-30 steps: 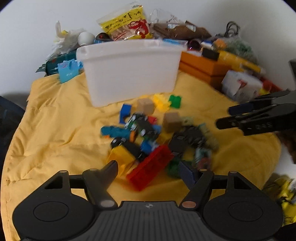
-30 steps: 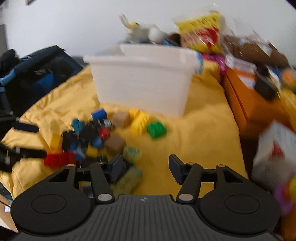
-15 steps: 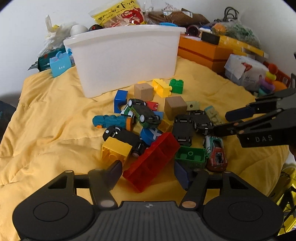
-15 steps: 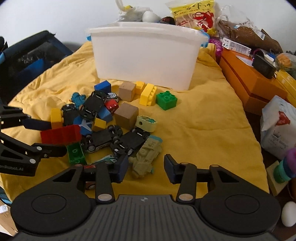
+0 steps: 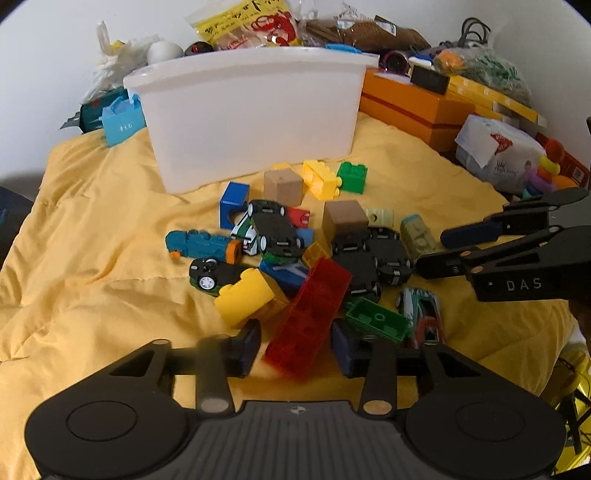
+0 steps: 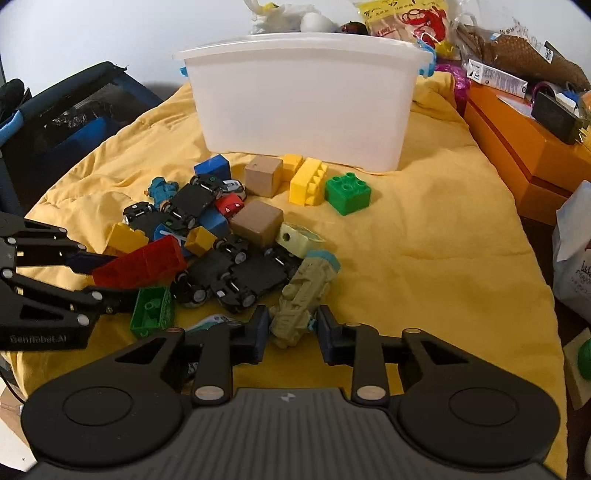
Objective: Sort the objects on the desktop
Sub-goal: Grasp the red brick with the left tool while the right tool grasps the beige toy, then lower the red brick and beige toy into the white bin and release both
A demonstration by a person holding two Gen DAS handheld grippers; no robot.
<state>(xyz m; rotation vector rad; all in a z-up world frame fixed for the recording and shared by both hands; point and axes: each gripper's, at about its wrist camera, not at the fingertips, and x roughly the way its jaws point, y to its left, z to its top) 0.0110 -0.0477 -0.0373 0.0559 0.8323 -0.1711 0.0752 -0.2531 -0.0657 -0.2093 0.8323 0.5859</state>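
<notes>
A pile of toy bricks, wooden cubes and toy cars lies on a yellow cloth in front of a white bin. My left gripper is open, its fingers on either side of a long red brick that lies tilted at the pile's near edge. My right gripper is open around the near end of an olive toy train. The red brick also shows in the right wrist view between the left gripper's fingers. The right gripper shows in the left wrist view at the right.
Orange boxes, a white bag and snack bags crowd the back and right. A dark blue bag lies left of the cloth. A green brick, yellow bricks and a wooden cube lie near the bin.
Both grippers have moved forward into the pile. The left now straddles the red brick. The right has narrowed around the olive train.
</notes>
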